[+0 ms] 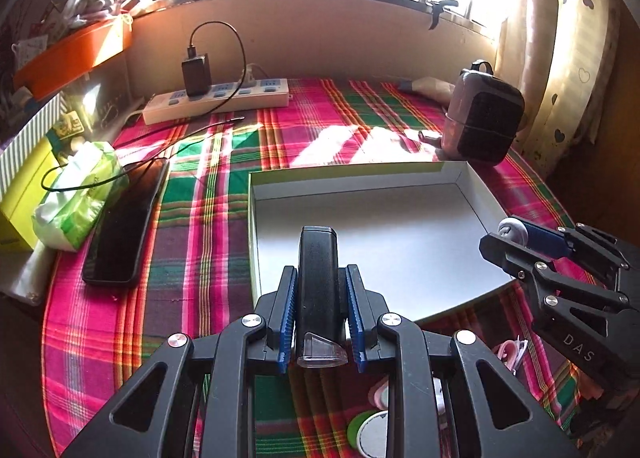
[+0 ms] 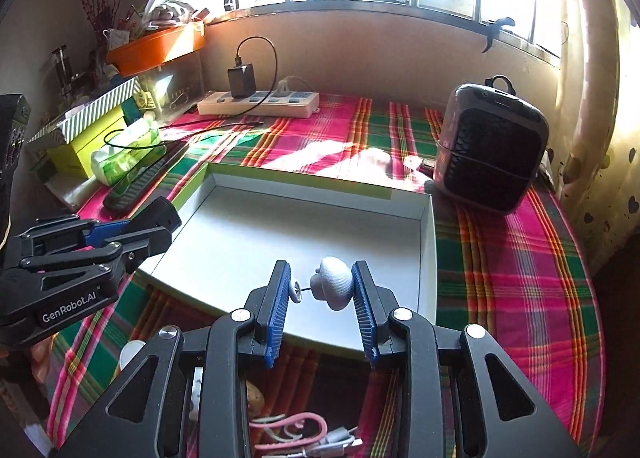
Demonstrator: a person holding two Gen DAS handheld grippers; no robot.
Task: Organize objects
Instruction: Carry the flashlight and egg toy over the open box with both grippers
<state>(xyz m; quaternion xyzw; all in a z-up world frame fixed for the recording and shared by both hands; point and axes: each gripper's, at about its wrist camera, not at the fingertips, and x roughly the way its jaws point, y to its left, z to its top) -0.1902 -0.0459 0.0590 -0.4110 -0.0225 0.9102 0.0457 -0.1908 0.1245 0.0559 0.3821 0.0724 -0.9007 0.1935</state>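
A: What's the left gripper (image 1: 318,312) got?

B: It's pinching a black device (image 1: 318,278), long axis pointing straight ahead along the fingers, nose over the near-left edge of the box (image 1: 256,217).

A: And the right gripper (image 2: 320,298)?

B: Clamped on a small grey earpiece (image 2: 334,286) with a thin wire, held just over the box's near-right side.

A: So the box lies forward of both?

B: Yes, ahead and below. Its floor looks bare, and it's wider than deep from here. I'd say neither is clearly nearer; both just need lowering.

A: Anything in the way?

B: The phone (image 1: 120,225) sits well left, the heater (image 2: 490,149) beyond the far right corner.
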